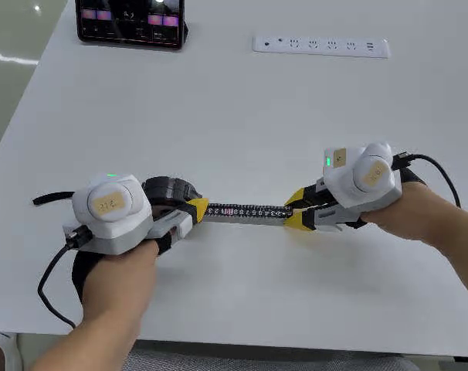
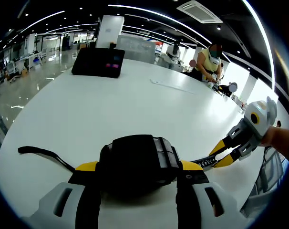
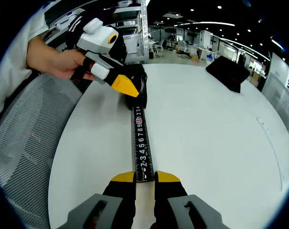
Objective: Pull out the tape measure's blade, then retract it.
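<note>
A black tape measure case [image 1: 171, 192] [image 2: 137, 160] [image 3: 137, 83] sits on the white table, held between the yellow-tipped jaws of my left gripper [image 1: 186, 217] [image 2: 139, 167]. Its dark numbered blade [image 1: 245, 211] [image 3: 140, 145] [image 2: 205, 162] runs out flat along the table to my right gripper [image 1: 297, 209] [image 3: 144, 177], which is shut on the blade's end. A black wrist strap [image 2: 42, 153] [image 1: 52, 199] trails from the case to the left.
The white table [image 1: 242, 108] stretches far ahead. A black tablet [image 1: 130, 22] [image 2: 98, 62] [image 3: 229, 71] stands at its far edge, and a white power strip [image 1: 321, 46] lies at the far right. A mesh chair [image 3: 27, 157] is beside the table's near edge.
</note>
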Demonstrator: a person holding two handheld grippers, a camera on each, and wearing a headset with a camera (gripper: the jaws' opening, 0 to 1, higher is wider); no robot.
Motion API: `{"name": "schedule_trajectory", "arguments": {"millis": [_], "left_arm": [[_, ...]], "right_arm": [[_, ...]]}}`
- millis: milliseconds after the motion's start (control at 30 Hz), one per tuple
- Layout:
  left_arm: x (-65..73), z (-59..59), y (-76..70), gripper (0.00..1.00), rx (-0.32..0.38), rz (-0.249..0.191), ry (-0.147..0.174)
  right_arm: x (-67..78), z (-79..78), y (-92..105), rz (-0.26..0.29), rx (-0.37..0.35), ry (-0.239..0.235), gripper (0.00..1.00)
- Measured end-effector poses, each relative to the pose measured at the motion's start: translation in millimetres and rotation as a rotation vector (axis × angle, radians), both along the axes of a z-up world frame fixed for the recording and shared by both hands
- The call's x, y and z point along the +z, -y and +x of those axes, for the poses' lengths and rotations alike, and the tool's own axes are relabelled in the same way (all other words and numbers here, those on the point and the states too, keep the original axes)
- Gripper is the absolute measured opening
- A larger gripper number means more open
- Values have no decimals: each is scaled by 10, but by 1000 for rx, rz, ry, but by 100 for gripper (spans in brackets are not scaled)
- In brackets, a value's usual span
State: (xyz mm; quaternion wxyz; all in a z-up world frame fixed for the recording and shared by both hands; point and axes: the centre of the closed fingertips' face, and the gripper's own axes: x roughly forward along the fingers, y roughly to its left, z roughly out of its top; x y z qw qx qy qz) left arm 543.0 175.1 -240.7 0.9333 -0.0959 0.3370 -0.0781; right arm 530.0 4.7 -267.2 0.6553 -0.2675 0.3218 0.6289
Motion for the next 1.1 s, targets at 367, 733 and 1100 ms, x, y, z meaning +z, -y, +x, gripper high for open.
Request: {"name": "schedule_trajectory", "arguments": {"millis": [367,733,1100], "left_arm": [[-2,3,-1,60,-1,-8,0],[2,4,-7,60,0,-21,2],[11,-1,-11,60,0,-30,1]], "right_arm": [[18,-17,-104,13,0,-5,11],[31,-40,-235,29,5,-11,11],[15,-21,-364,47,8,-15,11]]}}
